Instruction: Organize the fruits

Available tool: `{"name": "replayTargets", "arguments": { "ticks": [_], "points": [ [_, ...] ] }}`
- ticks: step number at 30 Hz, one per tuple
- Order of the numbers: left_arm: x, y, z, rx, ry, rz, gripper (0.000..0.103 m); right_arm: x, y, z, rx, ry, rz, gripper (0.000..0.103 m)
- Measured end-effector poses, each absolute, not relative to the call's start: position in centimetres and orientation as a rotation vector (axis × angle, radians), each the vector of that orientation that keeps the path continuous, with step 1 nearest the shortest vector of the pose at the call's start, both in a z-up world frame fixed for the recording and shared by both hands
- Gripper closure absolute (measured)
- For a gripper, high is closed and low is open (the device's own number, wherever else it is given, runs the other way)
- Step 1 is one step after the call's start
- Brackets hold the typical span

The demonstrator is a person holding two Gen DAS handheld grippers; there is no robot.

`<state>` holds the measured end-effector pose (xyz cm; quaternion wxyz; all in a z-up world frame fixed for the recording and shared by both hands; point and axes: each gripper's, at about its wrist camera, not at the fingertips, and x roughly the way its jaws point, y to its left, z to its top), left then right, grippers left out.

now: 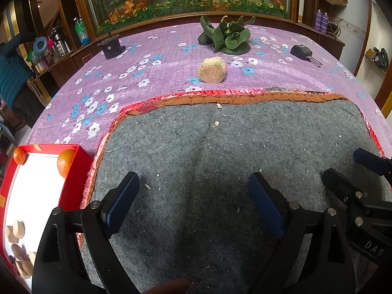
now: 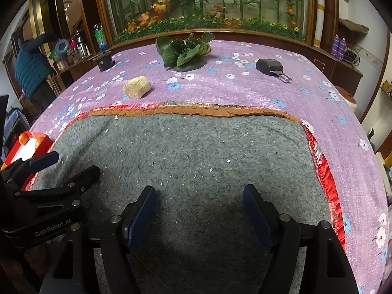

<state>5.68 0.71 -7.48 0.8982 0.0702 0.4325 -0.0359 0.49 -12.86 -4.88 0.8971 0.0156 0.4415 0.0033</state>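
A red box with a white floor (image 1: 36, 186) sits at the left edge of the table. It holds two oranges (image 1: 65, 163) at its far end and several tan round pieces (image 1: 18, 230) at its near end. The box also shows in the right wrist view (image 2: 45, 144). My left gripper (image 1: 193, 188) is open and empty over the grey mat (image 1: 220, 159). My right gripper (image 2: 199, 201) is open and empty over the same mat (image 2: 183, 154). The right gripper shows at the right edge of the left wrist view (image 1: 343, 169).
A tan straw-like block (image 1: 212, 69) lies on the purple flowered cloth (image 1: 147, 56) beyond the mat. Behind it lie a leafy green vegetable (image 1: 226, 35), a small black block (image 1: 111, 46) at the left and a black device (image 1: 302, 52) at the right.
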Motion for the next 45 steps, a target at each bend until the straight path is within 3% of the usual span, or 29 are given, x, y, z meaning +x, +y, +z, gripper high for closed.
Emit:
{"name": "replayTargets", "arguments": {
  "ticks": [9, 11, 16, 45],
  "points": [
    [5.8, 1.1, -7.7, 0.119, 0.906, -0.078, 0.007, 0.7, -12.2, -5.1, -0.023, 0.934, -0.026, 0.018],
    [5.9, 1.3, -7.7, 0.115, 0.908, -0.077, 0.006, 0.8, -12.4, -5.2, -0.022, 0.94, -0.062, 0.008],
    [5.9, 1.4, -7.8, 0.105, 0.913, -0.075, 0.005, 0.5, -13.8, -5.4, 0.032, 0.956, -0.187, 0.0],
    [6.1, 2.1, -8.0, 0.049, 0.934, -0.078, 0.0, 0.1, -14.3, -5.3, 0.057, 0.954, -0.223, 0.0]
  ]
}}
